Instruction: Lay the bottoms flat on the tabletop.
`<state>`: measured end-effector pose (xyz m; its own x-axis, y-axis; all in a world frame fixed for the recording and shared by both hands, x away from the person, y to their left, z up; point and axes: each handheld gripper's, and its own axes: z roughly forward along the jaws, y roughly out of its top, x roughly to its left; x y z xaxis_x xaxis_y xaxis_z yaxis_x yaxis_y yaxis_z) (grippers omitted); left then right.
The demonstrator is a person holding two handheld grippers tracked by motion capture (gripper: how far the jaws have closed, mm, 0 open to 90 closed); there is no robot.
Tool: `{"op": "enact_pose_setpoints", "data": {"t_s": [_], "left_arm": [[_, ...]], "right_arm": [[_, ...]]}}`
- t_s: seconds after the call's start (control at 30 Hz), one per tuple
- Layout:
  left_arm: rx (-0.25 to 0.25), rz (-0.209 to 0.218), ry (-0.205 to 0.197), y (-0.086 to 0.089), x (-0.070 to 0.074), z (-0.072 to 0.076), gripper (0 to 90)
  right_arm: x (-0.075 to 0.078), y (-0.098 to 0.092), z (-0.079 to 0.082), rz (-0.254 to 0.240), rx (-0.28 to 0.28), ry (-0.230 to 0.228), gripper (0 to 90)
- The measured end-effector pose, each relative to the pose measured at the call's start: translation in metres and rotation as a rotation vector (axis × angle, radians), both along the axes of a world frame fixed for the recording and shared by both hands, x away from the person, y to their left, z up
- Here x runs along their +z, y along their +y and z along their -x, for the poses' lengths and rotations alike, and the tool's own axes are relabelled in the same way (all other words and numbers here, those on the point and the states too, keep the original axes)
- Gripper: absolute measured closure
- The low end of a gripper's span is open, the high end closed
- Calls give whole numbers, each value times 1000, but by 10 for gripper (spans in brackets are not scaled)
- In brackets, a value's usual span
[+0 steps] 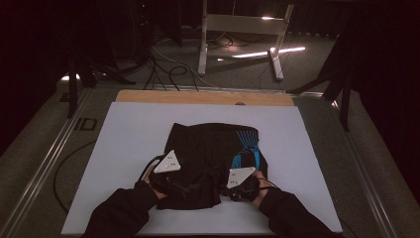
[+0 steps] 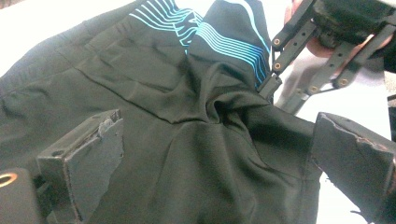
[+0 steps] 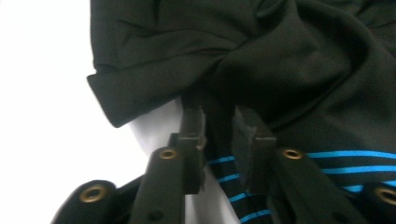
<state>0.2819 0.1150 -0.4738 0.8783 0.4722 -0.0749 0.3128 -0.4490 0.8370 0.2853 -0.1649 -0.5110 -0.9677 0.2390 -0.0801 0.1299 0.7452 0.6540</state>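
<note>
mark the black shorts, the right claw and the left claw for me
black shorts (image 1: 208, 144): high view, plain cloth at the middle.
right claw (image 3: 218, 133): right gripper view, between its tips, pinched on a fold.
left claw (image 2: 212, 163): left gripper view, gap between its wide-open pads.

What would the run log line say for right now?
left gripper: open over black shorts | right gripper: shut on shorts fabric | white mat

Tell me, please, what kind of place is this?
Probably a dim recording studio or lab, not a home: a white work mat on a table, loose cables across the carpeted floor, and a metal stand behind.
</note>
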Motion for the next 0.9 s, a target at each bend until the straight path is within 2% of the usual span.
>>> {"op": "enact_pose_setpoints", "data": {"t_s": [0.03, 0.07, 0.1, 0.17, 0.2, 0.27, 0.4, 0.43, 0.5, 0.57, 0.67, 0.7, 0.73, 0.77, 0.8, 0.83, 0.87, 0.9], "left_arm": [[0, 0, 0, 0, 0, 0, 42], [-1, 1, -3, 1, 0, 1, 42], [-1, 1, -3, 1, 0, 1, 42], [-4, -3, -2, 1, -1, 2, 43], [-4, -3, -2, 1, -1, 2, 42], [-21, -4, -12, 0, 0, 6, 43], [-46, 6, -23, -1, 3, 10, 43], [-46, 6, -23, -1, 3, 10, 43], [-54, 18, -35, 0, 6, 11, 45], [-63, 31, -37, -1, 8, 12, 46], [-85, 39, -31, -4, 10, 15, 50], [-85, 39, -31, -4, 10, 15, 50], [-111, 30, -27, -8, 11, 18, 50], [-129, 28, -20, -10, 11, 20, 51], [-145, 28, -15, -13, 10, 22, 52], [-145, 28, -15, -13, 10, 22, 66], [-181, 33, -18, -19, 8, 27, 86], [-181, 33, -18, -19, 8, 27, 98]], "right_arm": [[0, 0, 0, 0, 0, 0, 851], [4, -2, 0, -14, -42, 6, 878], [8, -4, 0, -21, -53, 5, 881], [17, -8, 1, -60, -57, -5, 883], [17, -8, 1, -60, -57, -5, 883], [35, -13, 6, -111, -85, -24, 883], [59, -22, 13, -180, -93, -54, 883], [65, -23, 15, -193, -87, -47, 883], [73, -24, 19, -221, -77, -65, 883], [79, -24, 23, -239, -68, -34, 882], [77, -19, 27, -255, -47, 27, 881], [77, -19, 27, -255, -47, 27, 881], [70, -14, 28, -219, -18, 50, 880], [65, -11, 27, -201, -5, 47, 879], [60, -8, 27, -196, -3, 75, 878], [60, -8, 27, -196, -3, 75, 878], [51, -2, 25, -172, 2, 114, 872], [51, -2, 25, -172, 2, 114, 872]]}}
